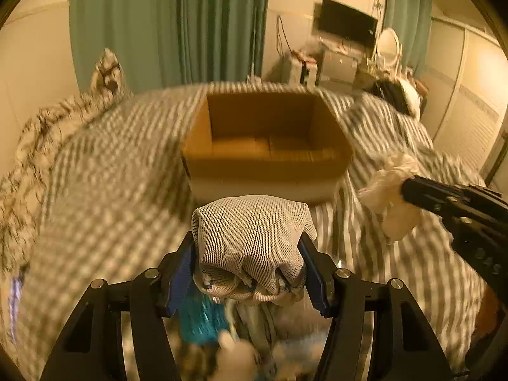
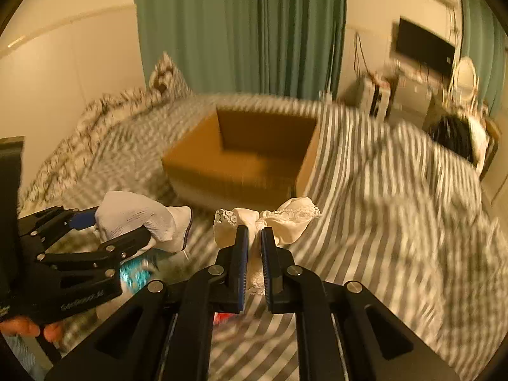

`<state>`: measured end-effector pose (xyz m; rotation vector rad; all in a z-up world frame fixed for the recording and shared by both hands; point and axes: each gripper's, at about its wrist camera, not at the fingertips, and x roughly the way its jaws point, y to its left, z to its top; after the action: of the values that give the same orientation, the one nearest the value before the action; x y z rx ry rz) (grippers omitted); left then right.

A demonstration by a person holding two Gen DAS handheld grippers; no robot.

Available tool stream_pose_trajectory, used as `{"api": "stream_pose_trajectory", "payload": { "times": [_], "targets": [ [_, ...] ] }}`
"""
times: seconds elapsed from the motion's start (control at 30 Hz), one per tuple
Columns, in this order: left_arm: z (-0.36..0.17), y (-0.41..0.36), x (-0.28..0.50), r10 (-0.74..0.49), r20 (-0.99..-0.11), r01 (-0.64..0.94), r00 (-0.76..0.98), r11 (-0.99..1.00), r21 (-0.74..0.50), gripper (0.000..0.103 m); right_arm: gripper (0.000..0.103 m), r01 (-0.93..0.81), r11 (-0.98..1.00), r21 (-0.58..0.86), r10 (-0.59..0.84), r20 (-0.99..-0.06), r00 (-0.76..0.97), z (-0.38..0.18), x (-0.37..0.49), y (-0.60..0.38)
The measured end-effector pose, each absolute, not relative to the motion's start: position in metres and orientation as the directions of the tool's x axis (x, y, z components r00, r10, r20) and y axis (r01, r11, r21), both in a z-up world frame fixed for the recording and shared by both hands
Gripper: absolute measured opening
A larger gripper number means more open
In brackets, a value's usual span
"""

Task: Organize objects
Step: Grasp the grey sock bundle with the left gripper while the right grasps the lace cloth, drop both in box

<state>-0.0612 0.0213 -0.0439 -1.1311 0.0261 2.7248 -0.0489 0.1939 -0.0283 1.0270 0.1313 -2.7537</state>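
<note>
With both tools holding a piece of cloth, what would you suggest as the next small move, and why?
Probably carry both forward over the open cardboard box. The left tool grips a mesh cloth bundle, the right tool pinches a cream lace piece, and the box looks empty just ahead.

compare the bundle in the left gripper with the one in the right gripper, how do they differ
The mesh bundle is greyish open netting, while the cream lace cloth is smooth fabric with lace trim. The mesh bundle is bulky, so the left gripper holds it with jaws well apart; the cream lace cloth is thin, pinched in the nearly closed right gripper. Both are soft, light-coloured and held above the striped bedspread, short of the cardboard box.
</note>
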Motion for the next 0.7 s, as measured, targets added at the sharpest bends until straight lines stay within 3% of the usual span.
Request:
{"api": "stream_pose_trajectory", "payload": {
  "times": [0.33, 0.53, 0.7],
  "targets": [
    [0.017, 0.024, -0.135, 0.191, -0.619, -0.192, -0.762, -0.979, -0.065, 0.063, 0.008, 0.246, -0.969, -0.034, -0.186, -0.554, -0.811, 0.048, -0.113, 0.191],
    [0.010, 0.035, -0.190, 0.178, -0.626, -0.191, -0.759, -0.980, -0.047, 0.063, 0.008, 0.251, -0.968, -0.027, -0.192, -0.571, -0.798, 0.042, -0.164, 0.187],
    [-0.028, 0.044, -0.222, 0.162, -0.669, -0.197, -0.725, -0.980, -0.024, 0.063, 0.008, 0.255, -0.967, 0.012, -0.207, -0.622, -0.755, 0.009, -0.199, 0.185]
  ]
}}
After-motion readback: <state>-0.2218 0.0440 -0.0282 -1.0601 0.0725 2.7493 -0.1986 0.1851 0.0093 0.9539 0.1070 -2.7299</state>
